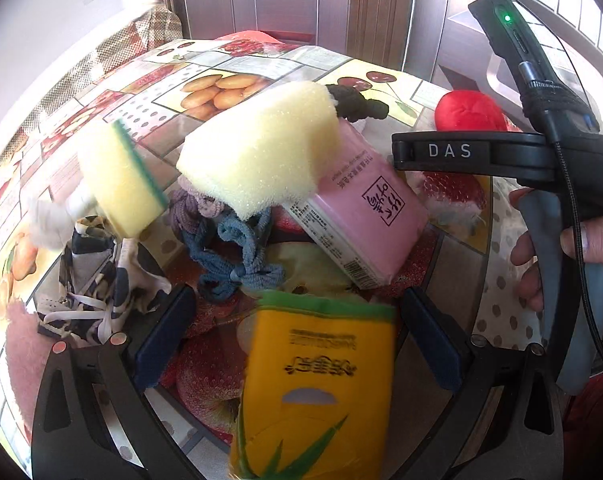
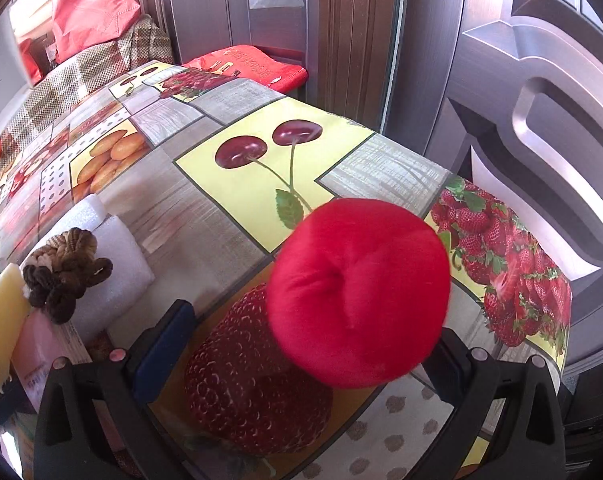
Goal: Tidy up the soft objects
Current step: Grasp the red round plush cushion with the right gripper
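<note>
Both jaws gape, gripping nothing; "DAS" marks the right gripper (image 1: 449, 151) beside the pink tissue pack (image 1: 361, 216).

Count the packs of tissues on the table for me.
2. A yellow-and-green tissue pack lies between the open left gripper fingers; a pink tissue pack lies behind, under the pale yellow foam sponge. Clutter may hide more.

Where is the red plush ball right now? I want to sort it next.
The red plush ball fills the right wrist view, between the open fingers of the right gripper, over the printed strawberry. In the left wrist view it sits far right, beyond the pink tissue pack.
</note>
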